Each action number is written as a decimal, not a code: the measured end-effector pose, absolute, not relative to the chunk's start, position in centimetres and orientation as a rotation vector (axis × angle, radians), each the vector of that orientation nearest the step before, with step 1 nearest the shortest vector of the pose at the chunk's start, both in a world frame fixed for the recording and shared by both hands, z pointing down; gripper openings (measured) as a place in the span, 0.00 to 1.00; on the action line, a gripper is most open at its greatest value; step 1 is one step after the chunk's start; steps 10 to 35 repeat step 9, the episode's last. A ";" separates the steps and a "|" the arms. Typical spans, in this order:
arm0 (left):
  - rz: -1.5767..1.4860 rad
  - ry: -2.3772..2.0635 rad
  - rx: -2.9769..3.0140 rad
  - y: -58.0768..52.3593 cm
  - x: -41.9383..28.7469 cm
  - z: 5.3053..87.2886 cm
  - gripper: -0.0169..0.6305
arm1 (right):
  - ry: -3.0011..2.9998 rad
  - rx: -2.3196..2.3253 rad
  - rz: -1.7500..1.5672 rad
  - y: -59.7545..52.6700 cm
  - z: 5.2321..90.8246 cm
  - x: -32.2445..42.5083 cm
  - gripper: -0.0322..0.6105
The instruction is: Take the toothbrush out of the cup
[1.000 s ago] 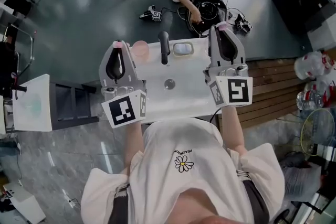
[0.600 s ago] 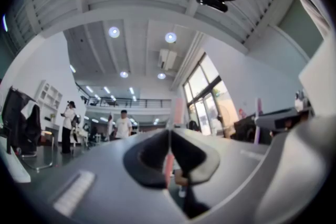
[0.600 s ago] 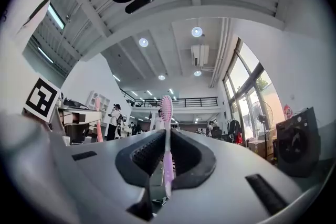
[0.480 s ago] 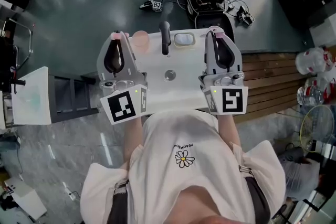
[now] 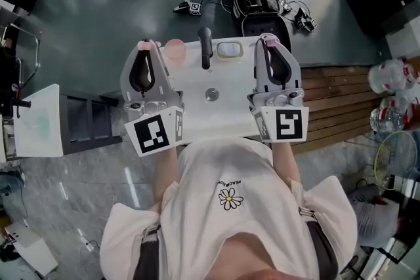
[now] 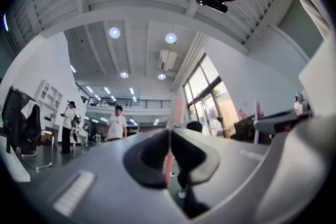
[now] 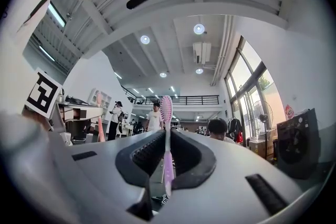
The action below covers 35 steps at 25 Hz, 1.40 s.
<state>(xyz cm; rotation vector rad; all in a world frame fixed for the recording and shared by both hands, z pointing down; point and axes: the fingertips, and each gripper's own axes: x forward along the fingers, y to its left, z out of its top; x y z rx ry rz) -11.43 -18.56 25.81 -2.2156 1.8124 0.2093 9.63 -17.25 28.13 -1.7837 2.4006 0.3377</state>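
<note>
Right gripper (image 7: 167,162) clamps the purple toothbrush (image 7: 166,105) upright, as if lifted straight out, well apart from the cup (image 5: 174,49) on the sink (image 5: 197,85). We call it extracted. Left gripper (image 6: 169,139) is nearly shut, probably on a pink brush handle (image 6: 168,170).

White basin (image 5: 216,118), perhaps a faucet (image 5: 205,49)

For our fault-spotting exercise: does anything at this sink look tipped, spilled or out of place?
Nothing stands out. The pink cup stands upright on the sink, and the right gripper holds the toothbrush straight between its jaws.
</note>
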 end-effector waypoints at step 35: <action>0.206 1.816 -2.225 -18.3 -11.1 25.9 0.05 | 2.442 -1.793 0.317 -17.4 28.9 10.0 0.10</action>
